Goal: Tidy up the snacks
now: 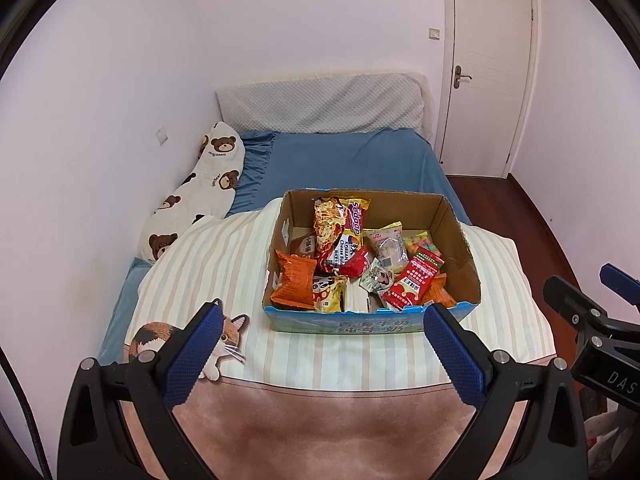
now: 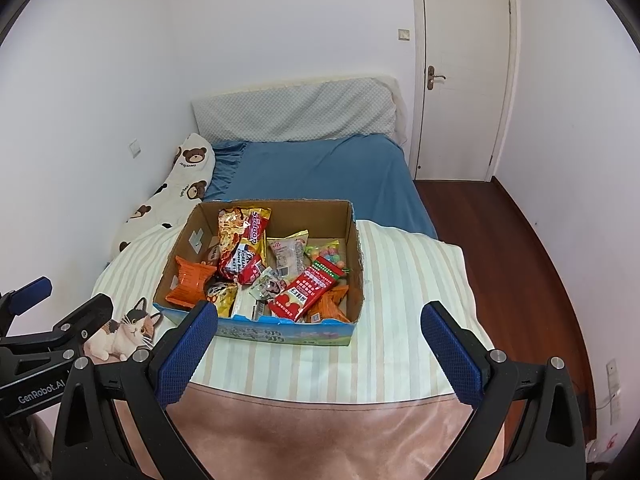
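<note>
- Holding both grippers low over the foot of the bed, I keep my left gripper (image 1: pixel 324 344) with its blue pads wide apart and nothing between them.
- Just ahead of that gripper's left finger lies a cat picture (image 1: pixel 192 336) printed on the striped blanket (image 1: pixel 208 264).
- Further ahead and to the left, a bear-print pillow (image 1: pixel 196 196) lies along the wall.
- Straight ahead of my left gripper sits the cardboard box (image 1: pixel 460 240) on the striped blanket, open at the top and full of snacks.
- Inside it, from left to right: an orange packet (image 1: pixel 294 284) at the left wall, a long noodle packet (image 1: pixel 340 232) leaning toward the far wall, a clear-wrapped bun (image 1: pixel 388 246) near the middle, and a red packet (image 1: pixel 416 280) tilted against the right side.
- My right gripper (image 2: pixel 320 342) is also spread open and empty; the box sits ahead of it and slightly to the left, with its near wall just beyond the left fingertip.
- Far ahead to the right stands a closed white door (image 2: pixel 464 76).
</note>
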`<state>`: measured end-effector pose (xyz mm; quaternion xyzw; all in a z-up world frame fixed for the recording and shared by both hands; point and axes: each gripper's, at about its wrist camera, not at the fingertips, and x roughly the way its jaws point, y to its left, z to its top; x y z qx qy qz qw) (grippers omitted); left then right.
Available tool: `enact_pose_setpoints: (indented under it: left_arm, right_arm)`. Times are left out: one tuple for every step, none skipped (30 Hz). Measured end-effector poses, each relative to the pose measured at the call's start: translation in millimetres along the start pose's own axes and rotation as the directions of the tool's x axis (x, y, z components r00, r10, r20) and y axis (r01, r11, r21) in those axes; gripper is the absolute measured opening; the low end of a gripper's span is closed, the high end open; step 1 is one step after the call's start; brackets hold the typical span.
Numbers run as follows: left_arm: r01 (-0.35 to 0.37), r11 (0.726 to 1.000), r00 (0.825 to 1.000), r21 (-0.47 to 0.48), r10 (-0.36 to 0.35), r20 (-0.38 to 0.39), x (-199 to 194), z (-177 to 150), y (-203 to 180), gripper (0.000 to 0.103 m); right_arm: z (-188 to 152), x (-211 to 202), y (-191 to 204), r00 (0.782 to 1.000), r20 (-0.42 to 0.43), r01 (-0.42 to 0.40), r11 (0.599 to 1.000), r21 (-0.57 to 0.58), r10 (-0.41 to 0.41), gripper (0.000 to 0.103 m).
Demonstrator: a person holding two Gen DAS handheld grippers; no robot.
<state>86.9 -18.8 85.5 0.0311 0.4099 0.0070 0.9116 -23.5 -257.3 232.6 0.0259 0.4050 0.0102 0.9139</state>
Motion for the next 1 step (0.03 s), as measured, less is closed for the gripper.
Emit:
enact_pose_setpoints:
  left_arm:
    - [0.003,1.000,1.000,-0.001,-0.003,-0.002,0.3,0.5,-0.1,0.103]
  right_arm:
    - [0.1,-0.1,0.0,1.000,0.000,-0.001,1.000,0.000,0.001,0.103]
